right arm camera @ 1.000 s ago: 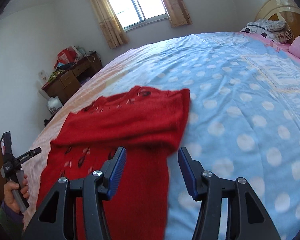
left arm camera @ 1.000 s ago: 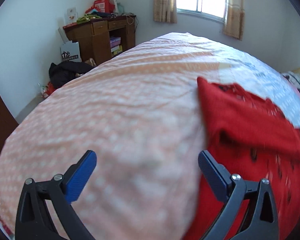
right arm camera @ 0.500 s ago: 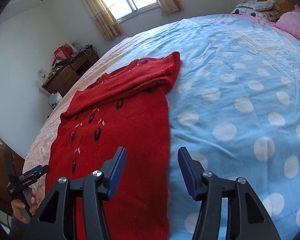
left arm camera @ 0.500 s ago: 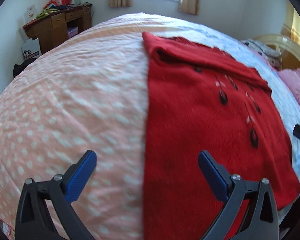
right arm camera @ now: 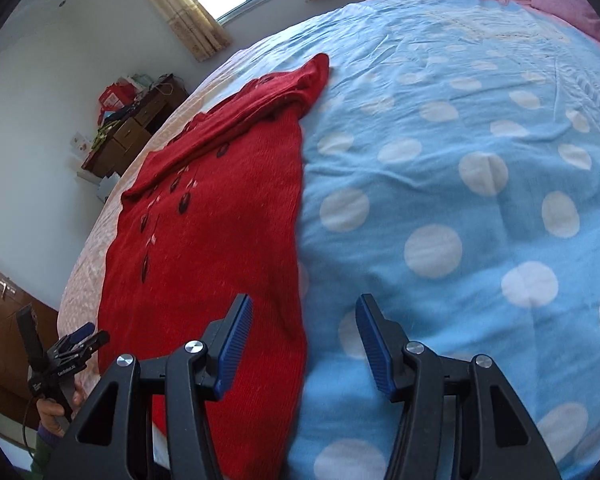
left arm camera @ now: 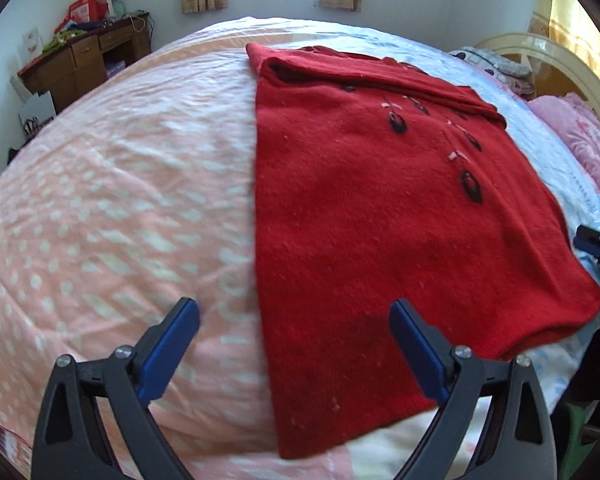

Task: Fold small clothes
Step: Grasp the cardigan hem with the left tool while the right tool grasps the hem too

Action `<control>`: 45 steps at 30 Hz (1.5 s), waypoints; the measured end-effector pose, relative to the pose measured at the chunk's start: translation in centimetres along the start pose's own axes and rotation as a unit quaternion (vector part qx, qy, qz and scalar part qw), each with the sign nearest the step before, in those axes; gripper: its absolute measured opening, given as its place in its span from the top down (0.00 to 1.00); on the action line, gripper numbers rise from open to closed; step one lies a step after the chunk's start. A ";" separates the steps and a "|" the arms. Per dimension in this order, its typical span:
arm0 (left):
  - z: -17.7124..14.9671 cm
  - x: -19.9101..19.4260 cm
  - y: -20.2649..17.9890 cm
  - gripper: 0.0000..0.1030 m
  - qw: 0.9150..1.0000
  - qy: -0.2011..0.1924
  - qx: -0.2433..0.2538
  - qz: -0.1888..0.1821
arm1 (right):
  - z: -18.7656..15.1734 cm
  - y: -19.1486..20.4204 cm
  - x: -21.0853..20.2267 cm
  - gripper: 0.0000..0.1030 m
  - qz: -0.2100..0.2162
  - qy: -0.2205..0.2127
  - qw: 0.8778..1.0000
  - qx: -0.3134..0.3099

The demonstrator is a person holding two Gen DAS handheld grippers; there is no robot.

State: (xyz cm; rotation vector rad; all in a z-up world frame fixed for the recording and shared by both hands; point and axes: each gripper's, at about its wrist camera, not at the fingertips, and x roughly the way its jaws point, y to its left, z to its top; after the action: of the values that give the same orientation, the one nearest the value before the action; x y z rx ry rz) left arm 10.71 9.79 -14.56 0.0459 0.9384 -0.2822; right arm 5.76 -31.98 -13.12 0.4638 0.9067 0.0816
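Observation:
A red knit sweater (left arm camera: pixel 384 184) with dark leaf marks lies flat on the bed, its top part folded over at the far end. It also shows in the right wrist view (right arm camera: pixel 220 216). My left gripper (left arm camera: pixel 294 336) is open and empty, just above the sweater's near left hem corner. My right gripper (right arm camera: pixel 304 336) is open and empty, straddling the sweater's right edge near the hem. The left gripper shows small at the lower left of the right wrist view (right arm camera: pixel 82 338).
The bed cover is pink with white dots (left arm camera: pixel 112 184) on the left and blue with white dots (right arm camera: pixel 460 184) on the right. A wooden desk (left arm camera: pixel 84 60) with clutter stands by the far wall. Pink pillows (left arm camera: pixel 580 140) lie at the headboard.
Both grippers have drawn back toward the sweater's hem end. The left view swung right, from bare pink cover to the whole sweater. Both stay open.

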 end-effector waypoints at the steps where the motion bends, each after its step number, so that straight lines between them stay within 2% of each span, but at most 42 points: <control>1: -0.1 0.0 0.0 0.05 1.000 -0.001 -0.001 -0.001 | -0.3 0.1 -0.1 0.46 0.001 0.003 1.000 -0.004; 5: -0.6 0.0 -0.7 0.05 1.000 0.002 0.009 0.004 | -1.3 0.8 -0.2 0.46 -0.010 0.014 1.000 -0.020; 10: -1.2 -0.4 -1.0 0.06 1.000 0.009 0.007 -0.015 | -2.3 2.1 -1.2 0.46 -0.014 0.016 0.999 -0.045; 13: -1.7 -0.7 -0.9 0.12 1.000 0.013 0.005 -0.022 | -2.9 3.0 -1.5 0.46 -0.009 0.032 0.997 -0.069; 18: -2.2 -0.8 -1.1 0.14 0.999 0.023 0.009 -0.024 | -4.3 4.7 -1.4 0.46 -0.046 0.046 0.991 -0.117; 20: -2.3 -0.8 -1.4 0.17 0.999 0.029 0.013 -0.026 | -4.6 5.2 -1.6 0.46 -0.049 0.053 0.990 -0.124; 24: -2.3 -0.7 -1.6 0.29 0.999 0.036 0.016 -0.008 | -5.1 6.4 -1.2 0.47 -0.049 0.064 0.986 -0.148; 25: -2.2 -0.7 -1.5 0.37 0.999 0.036 0.012 -0.008 | -5.2 6.9 -1.0 0.49 -0.056 0.065 0.983 -0.163; 26: -2.1 -0.8 -1.4 0.44 0.999 0.035 0.008 -0.014 | -5.4 7.3 -0.9 0.58 -0.066 0.067 0.980 -0.178; 27: -2.1 -0.9 -1.1 0.62 0.999 0.035 0.000 -0.024 | -5.5 7.6 -0.7 0.68 -0.079 0.076 0.975 -0.193; 28: -2.1 -1.0 -0.7 0.80 0.998 0.038 -0.013 -0.041 | -5.4 7.8 -0.6 0.90 -0.073 0.087 0.973 -0.199; 29: -2.1 -1.0 -0.2 0.86 0.997 0.044 -0.028 -0.060 | -5.3 7.7 -0.7 0.90 -0.064 0.092 0.974 -0.196; 31: -2.2 -0.9 0.7 0.89 0.993 0.050 -0.055 -0.093 | -4.8 7.4 -0.8 0.91 -0.052 0.098 0.976 -0.189; 33: -2.0 -1.0 1.3 0.90 0.990 0.053 -0.068 -0.112 | -4.1 6.9 -1.2 0.92 -0.030 0.100 0.980 -0.170; 37: -1.3 -1.3 1.3 0.91 0.988 0.056 -0.069 -0.125 | -1.8 6.5 -2.2 0.92 0.031 0.084 0.988 -0.123; 42: 1.5 -1.9 1.0 0.91 0.988 0.053 -0.063 -0.130 | 1.6 6.3 -2.5 0.92 0.093 0.057 0.990 -0.084; 45: 3.8 -2.1 0.9 0.91 0.987 0.049 -0.062 -0.138 | 4.0 6.1 -2.0 0.92 0.115 0.042 0.991 -0.062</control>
State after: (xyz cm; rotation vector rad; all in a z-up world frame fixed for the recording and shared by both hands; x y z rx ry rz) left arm 12.77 10.48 -10.74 -0.1888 1.0587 -0.4807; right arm 8.32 -28.43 -6.99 0.4501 0.9225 0.3686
